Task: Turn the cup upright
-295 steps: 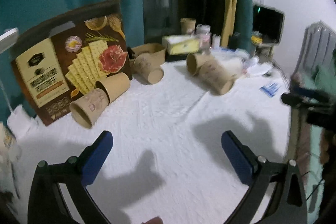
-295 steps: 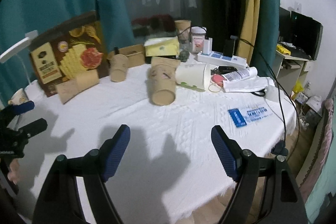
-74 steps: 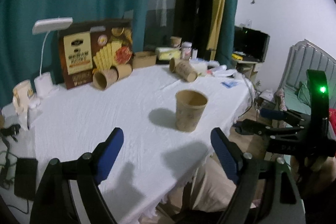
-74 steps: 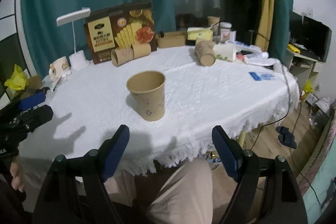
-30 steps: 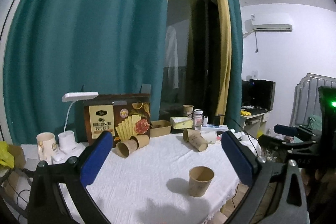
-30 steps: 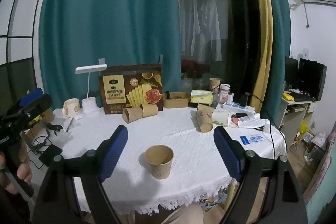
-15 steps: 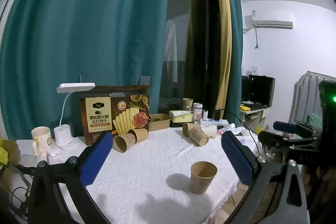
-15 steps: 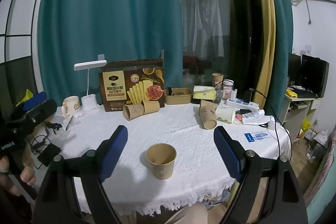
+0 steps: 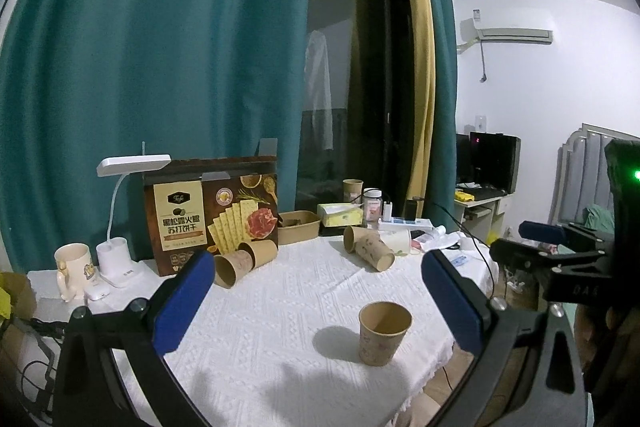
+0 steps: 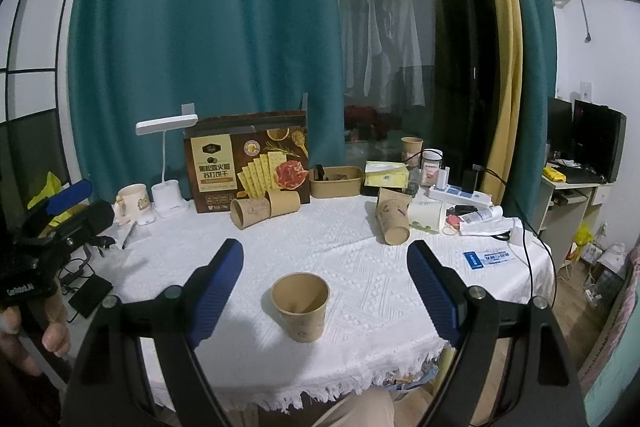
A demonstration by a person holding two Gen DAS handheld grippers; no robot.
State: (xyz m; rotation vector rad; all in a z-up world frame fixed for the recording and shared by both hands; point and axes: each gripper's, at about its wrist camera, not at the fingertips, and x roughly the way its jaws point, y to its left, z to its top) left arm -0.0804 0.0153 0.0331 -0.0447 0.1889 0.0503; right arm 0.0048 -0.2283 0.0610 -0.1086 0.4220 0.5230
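The cup [image 10: 300, 307] stands upright, mouth up, on the white tablecloth [image 10: 360, 267] near the table's front edge, with bare cloth all around it. The right gripper [image 10: 324, 291] hangs above the front edge, its blue pads wide apart and empty, the cup showing between them but untouched. The left gripper [image 9: 316, 303] is likewise spread wide and holds nothing, well back from the cup [image 9: 384, 333].

Farther back, two paper cups [image 10: 264, 209] lie on their sides against a cracker box [image 10: 248, 161]. Another tipped cup [image 10: 394, 221] lies to the right, beside a white cup [image 10: 426, 215]. A desk lamp [image 10: 168, 163] and a mug [image 10: 132, 201] stand at the left, a brown tray [image 10: 336, 181] and a tissue box [image 10: 386, 173] behind. A power strip [image 10: 460, 197] sits at the right.
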